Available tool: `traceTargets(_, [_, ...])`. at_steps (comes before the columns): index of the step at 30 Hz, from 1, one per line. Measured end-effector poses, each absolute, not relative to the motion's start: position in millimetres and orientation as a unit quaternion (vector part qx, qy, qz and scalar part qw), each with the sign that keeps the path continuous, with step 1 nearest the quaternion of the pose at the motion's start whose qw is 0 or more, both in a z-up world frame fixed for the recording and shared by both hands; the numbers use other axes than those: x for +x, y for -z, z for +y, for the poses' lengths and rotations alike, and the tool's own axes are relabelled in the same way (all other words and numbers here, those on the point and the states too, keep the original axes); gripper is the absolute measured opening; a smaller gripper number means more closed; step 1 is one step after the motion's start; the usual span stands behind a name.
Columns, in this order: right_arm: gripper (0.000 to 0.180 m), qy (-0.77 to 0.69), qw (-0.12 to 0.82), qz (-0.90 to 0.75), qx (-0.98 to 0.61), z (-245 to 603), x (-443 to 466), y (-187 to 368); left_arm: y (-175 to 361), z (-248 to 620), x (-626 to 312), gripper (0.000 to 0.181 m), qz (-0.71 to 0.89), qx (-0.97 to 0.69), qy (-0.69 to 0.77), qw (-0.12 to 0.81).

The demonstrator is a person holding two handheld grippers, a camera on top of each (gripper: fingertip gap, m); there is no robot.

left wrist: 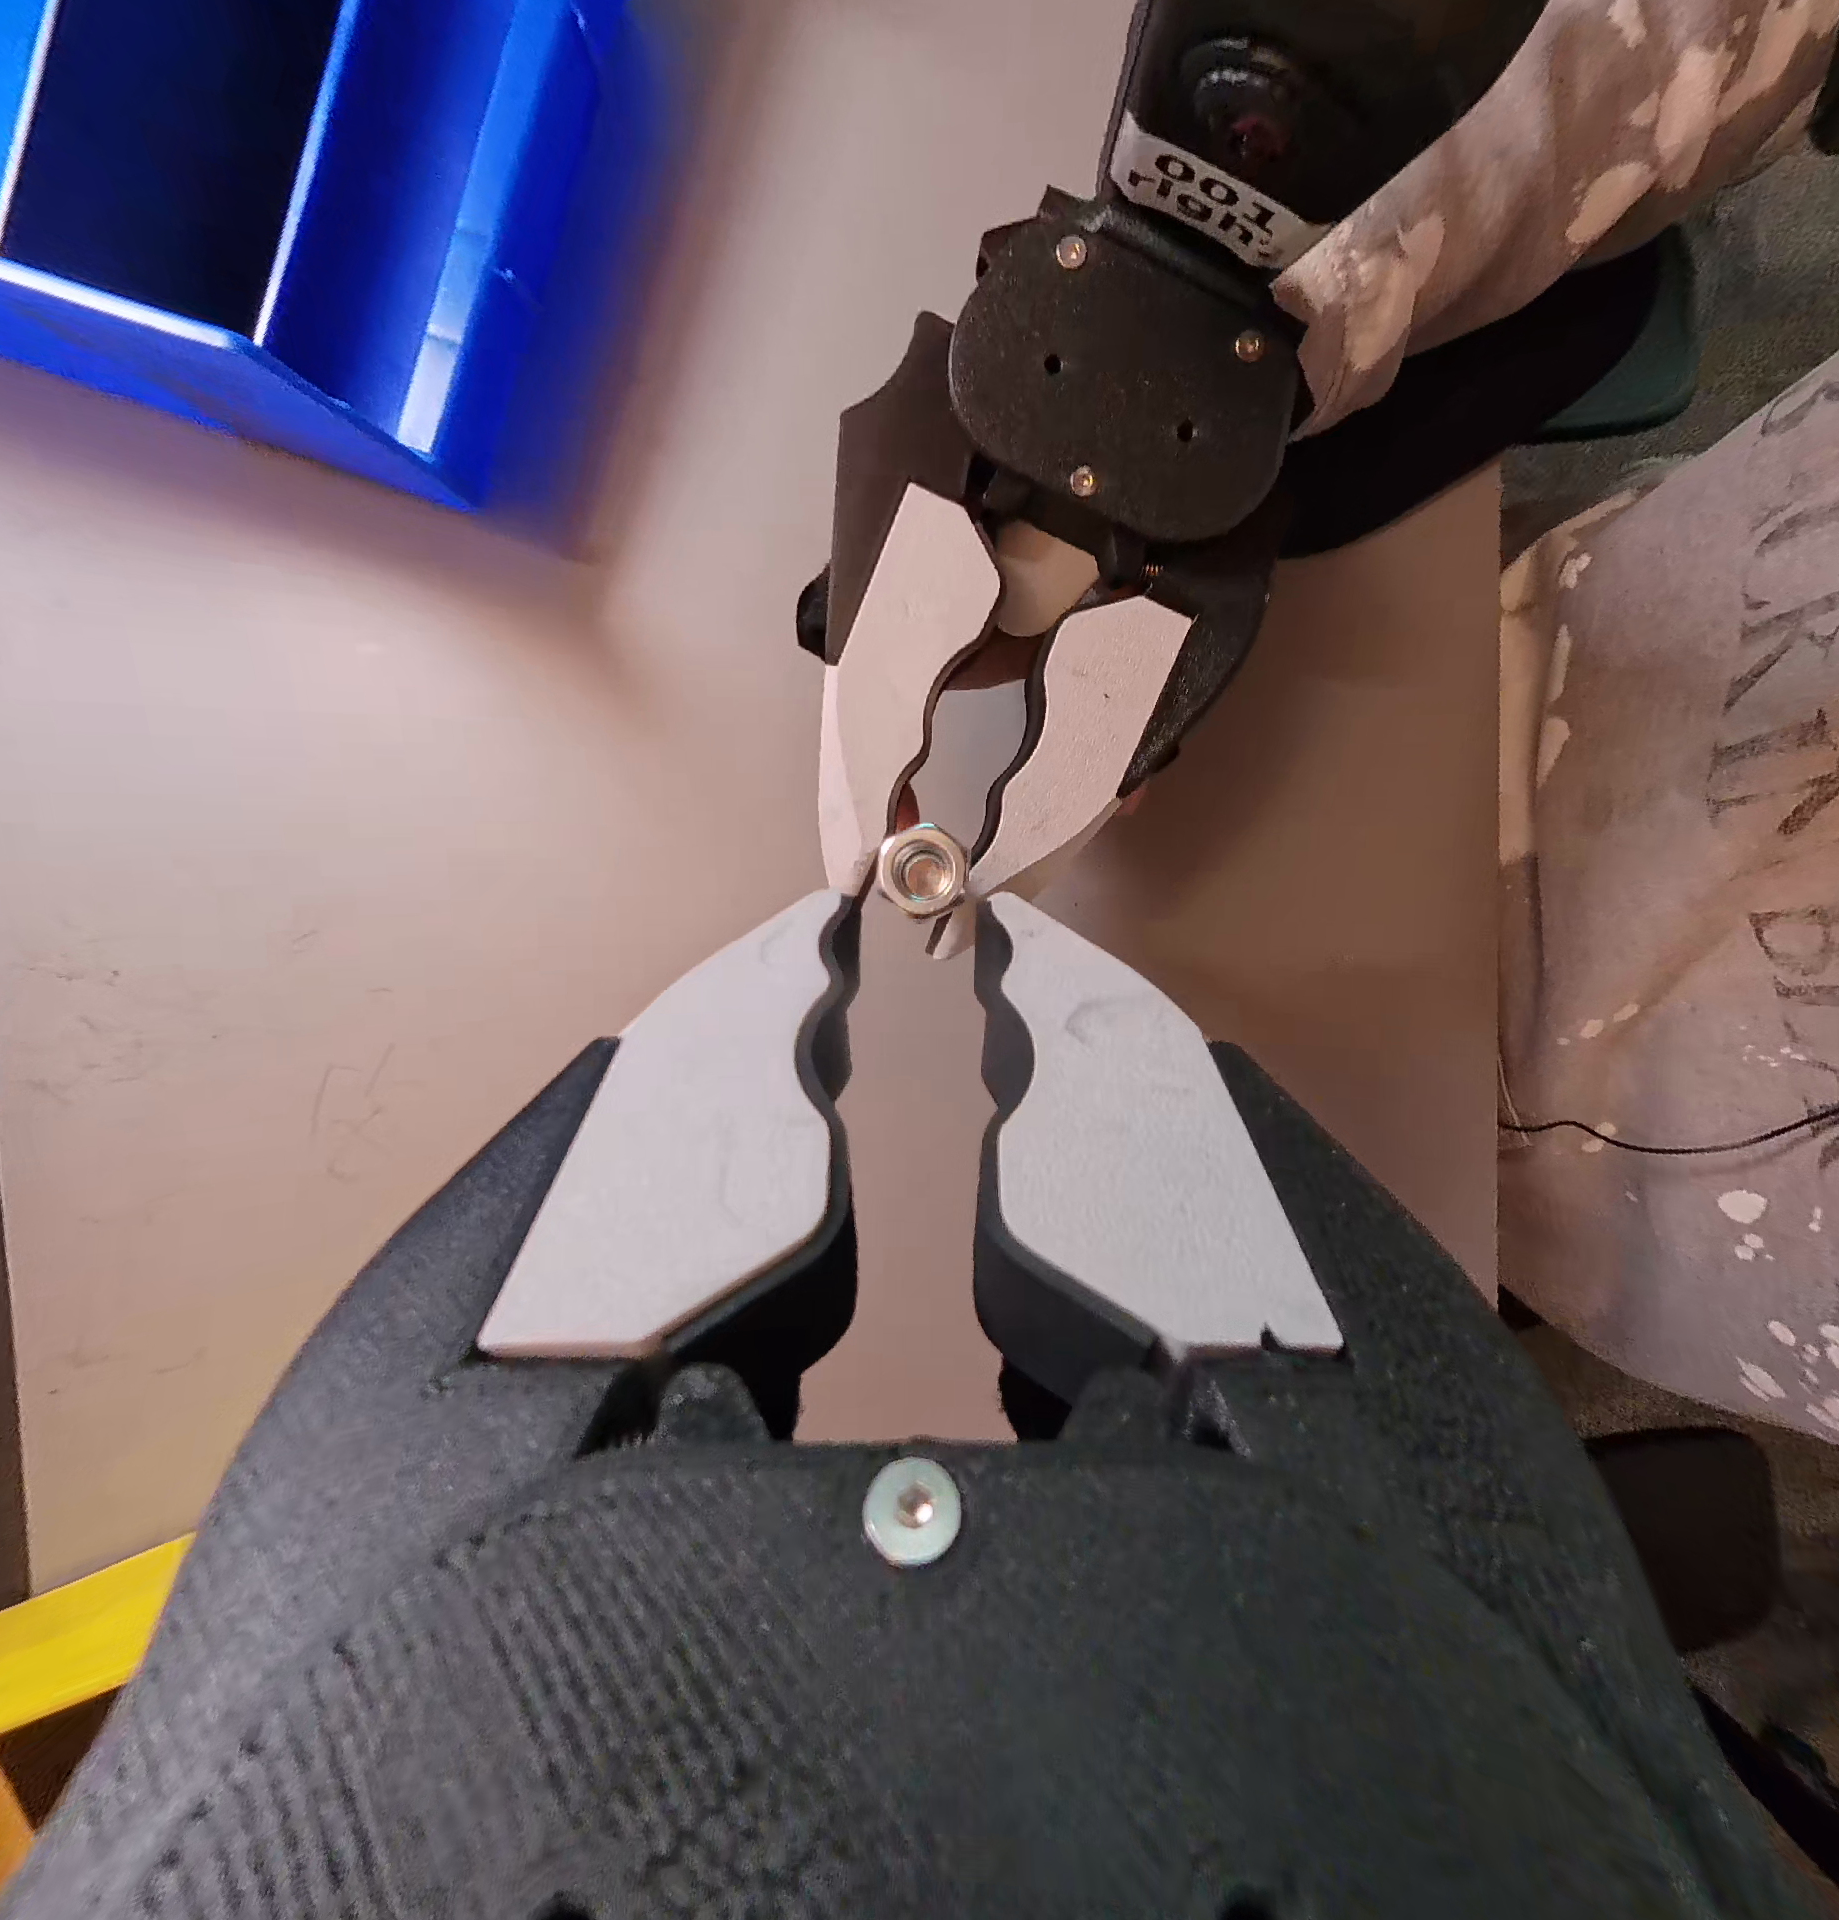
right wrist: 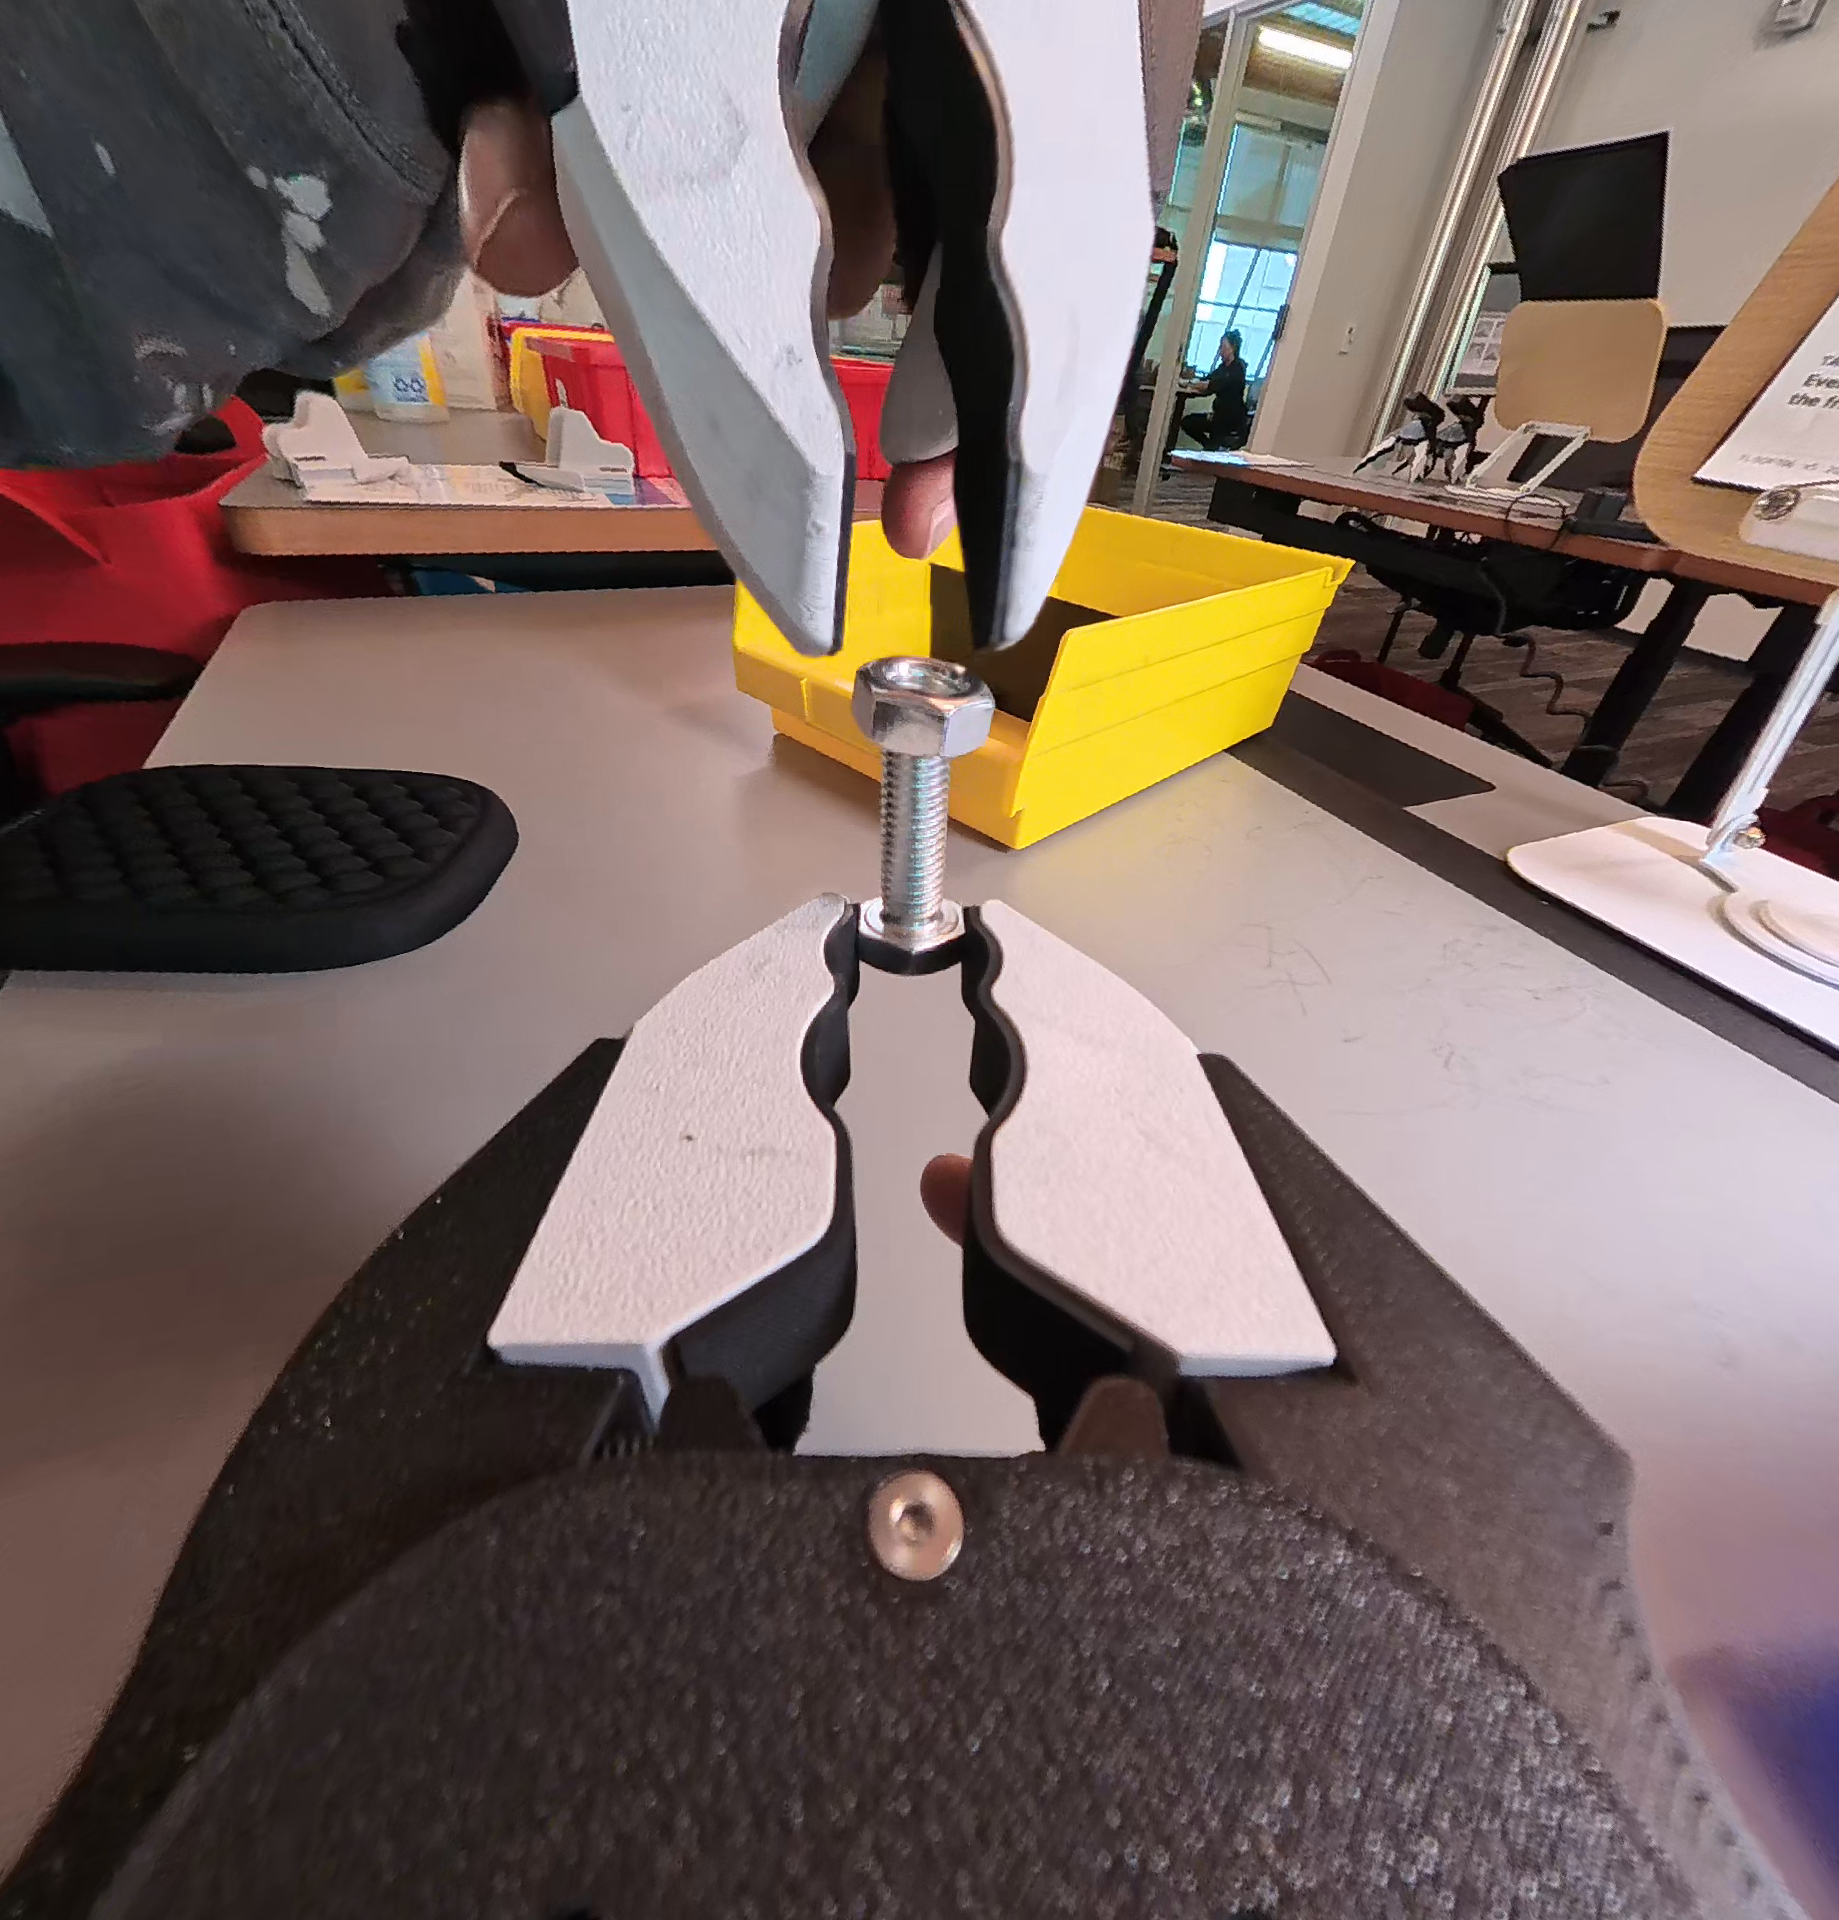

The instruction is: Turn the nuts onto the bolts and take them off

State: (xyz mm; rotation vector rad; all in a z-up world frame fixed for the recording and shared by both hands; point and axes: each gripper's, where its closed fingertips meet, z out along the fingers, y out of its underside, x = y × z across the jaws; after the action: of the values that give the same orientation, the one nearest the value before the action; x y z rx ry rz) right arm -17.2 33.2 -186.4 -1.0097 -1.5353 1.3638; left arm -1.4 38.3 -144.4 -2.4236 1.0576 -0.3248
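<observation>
Right wrist view: right gripper (right wrist: 910, 920) clamps bolt (right wrist: 915, 831).

Black textured hand-held gripper (right wrist: 913, 940), pale grey wavy-edged fingers (right wrist: 707, 1143), silver screw (right wrist: 915, 1536), bleach-spotted sleeve (left wrist: 1497, 197)

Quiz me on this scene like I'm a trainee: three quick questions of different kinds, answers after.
1. True or false: the nut sits at the top end of the upright bolt.
2. Fill in: the left gripper hangs just ___ the nut, jaws apart.
3. The right gripper clamps the bolt at its: A bottom end, B middle, C top end?
Key: 1 true; 2 above; 3 A.
</observation>
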Motion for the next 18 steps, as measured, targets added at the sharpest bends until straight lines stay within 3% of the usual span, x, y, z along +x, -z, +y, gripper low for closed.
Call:
traceTargets(13, [0.018, -0.523, 0.444, -0.607, -0.400, 37.9, -18.0, 185.0, 143.8, 45.4, 3.9, 0.031, 0.256, -0.796, 0.200, 0.511])
traceTargets(18, [0.018, -0.520, 0.442, -0.610, -0.403, 37.0, -19.6, 189.0, 151.3, 46.7, 4.9, 0.028, 0.230, -0.779, 0.197, 0.549])
